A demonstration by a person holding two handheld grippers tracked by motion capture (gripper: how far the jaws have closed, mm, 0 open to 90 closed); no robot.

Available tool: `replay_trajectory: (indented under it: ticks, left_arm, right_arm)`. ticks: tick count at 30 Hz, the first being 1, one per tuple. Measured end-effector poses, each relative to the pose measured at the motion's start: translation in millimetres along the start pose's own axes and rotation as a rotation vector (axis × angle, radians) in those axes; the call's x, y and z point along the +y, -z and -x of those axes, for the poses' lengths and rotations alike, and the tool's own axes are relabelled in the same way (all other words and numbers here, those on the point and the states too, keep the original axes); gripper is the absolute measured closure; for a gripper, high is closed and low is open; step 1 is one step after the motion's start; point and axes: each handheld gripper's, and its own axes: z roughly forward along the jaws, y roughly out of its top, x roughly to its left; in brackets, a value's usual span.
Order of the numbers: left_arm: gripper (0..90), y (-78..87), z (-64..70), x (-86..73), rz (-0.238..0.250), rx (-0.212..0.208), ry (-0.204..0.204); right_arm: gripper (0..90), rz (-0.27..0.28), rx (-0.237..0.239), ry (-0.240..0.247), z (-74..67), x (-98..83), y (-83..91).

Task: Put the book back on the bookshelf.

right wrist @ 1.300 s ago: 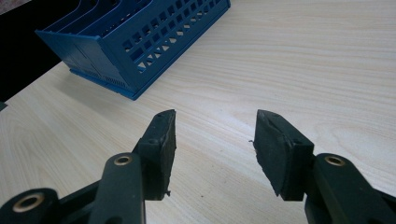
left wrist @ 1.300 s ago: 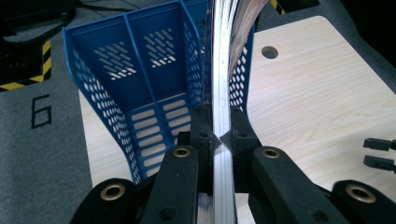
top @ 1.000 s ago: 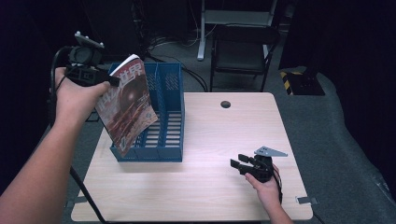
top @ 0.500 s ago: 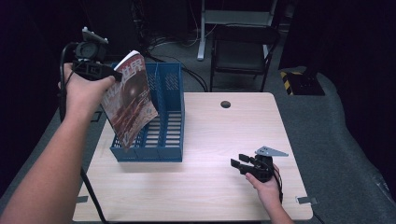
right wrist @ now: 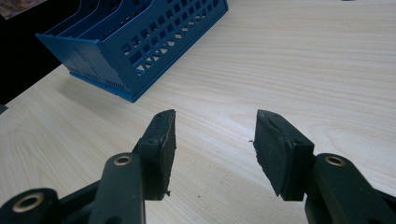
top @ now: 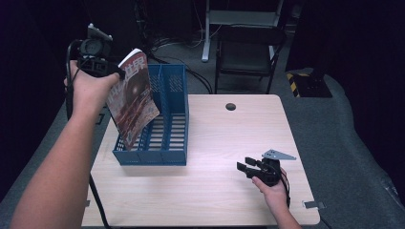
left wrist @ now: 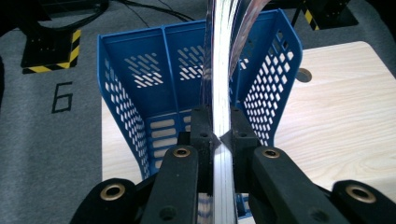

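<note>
A magazine with a dark red cover [top: 133,99] hangs tilted over the left side of a blue perforated file rack [top: 165,124] on the wooden table [top: 215,200]. My left gripper [top: 111,72] is shut on the magazine's upper edge, held high at the table's far left. In the left gripper view the glossy magazine [left wrist: 223,70] runs edge-on between the pressed jaws, above the rack's compartments [left wrist: 154,88]. My right gripper [top: 244,168] rests low near the table's front right, open with nothing between its fingers [right wrist: 161,140].
A black chair [top: 248,47] and a grey stand stand behind the table. A round cable hole [top: 230,106] sits near the table's far edge. The blue rack's corner [right wrist: 116,60] lies ahead and left in the right gripper view. Grey carpet surrounds the table.
My left gripper has carried the magazine a little toward the far side and turned it more upright over the rack. The right gripper has not moved.
</note>
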Motion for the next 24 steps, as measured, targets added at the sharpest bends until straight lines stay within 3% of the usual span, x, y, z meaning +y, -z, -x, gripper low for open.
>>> replay_trajectory:
  ticks: [7,24]
  left_arm:
    - [83.8,-7.0,-4.3,2.3,0.019,0.011,0.032]
    - [83.9,-45.8,-4.5,-6.0,0.047,0.026,0.087]
  right_arm:
    - [48.2,0.002,0.0,-0.001,0.6,0.1,0.4]
    - [48.2,0.001,-0.002,-0.002,1.6,0.0,0.7]
